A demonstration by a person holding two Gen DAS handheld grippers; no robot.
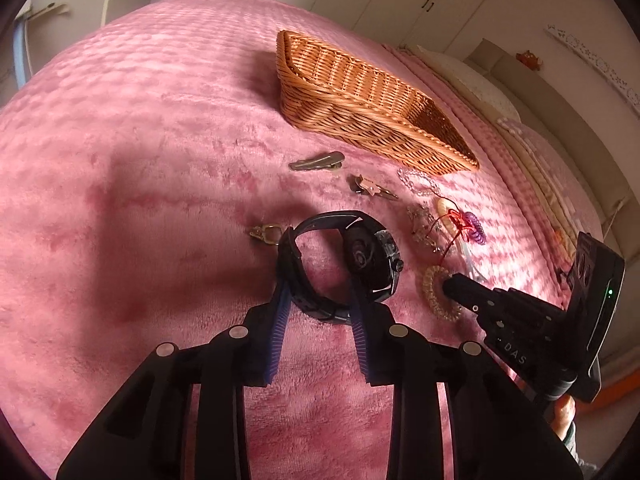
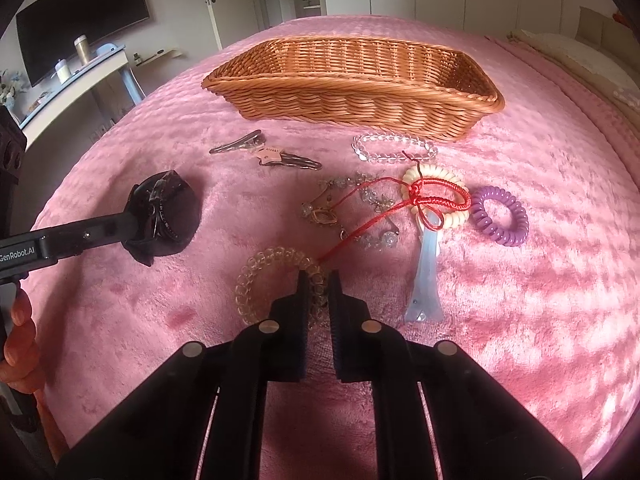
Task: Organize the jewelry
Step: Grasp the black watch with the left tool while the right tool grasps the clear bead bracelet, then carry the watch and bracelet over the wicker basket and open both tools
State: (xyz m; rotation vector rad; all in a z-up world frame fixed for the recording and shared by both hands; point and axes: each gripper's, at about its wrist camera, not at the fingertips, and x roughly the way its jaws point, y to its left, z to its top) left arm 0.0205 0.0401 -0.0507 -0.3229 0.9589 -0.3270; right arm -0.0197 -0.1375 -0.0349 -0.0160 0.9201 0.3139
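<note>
A wicker basket (image 1: 360, 108) (image 2: 360, 80) stands empty on the pink bedspread. My left gripper (image 1: 320, 280) is shut across a black wristwatch (image 1: 372, 260), its fingers pressing the band and case; the watch also shows in the right wrist view (image 2: 164, 216). My right gripper (image 2: 318, 280) is shut on the rim of a clear spiral hair tie (image 2: 276, 284) lying on the bed; it shows in the left wrist view (image 1: 436, 292). Loose jewelry lies between the grippers and the basket.
On the bedspread: two metal hair clips (image 2: 240, 144) (image 2: 292, 160), a clear bead bracelet (image 2: 394, 148), a crystal necklace (image 2: 352, 208), a red cord (image 2: 424, 196), a cream spiral tie (image 2: 440, 192), a purple spiral tie (image 2: 500, 216), a pale blue clip (image 2: 426, 272), a small gold clasp (image 1: 268, 232).
</note>
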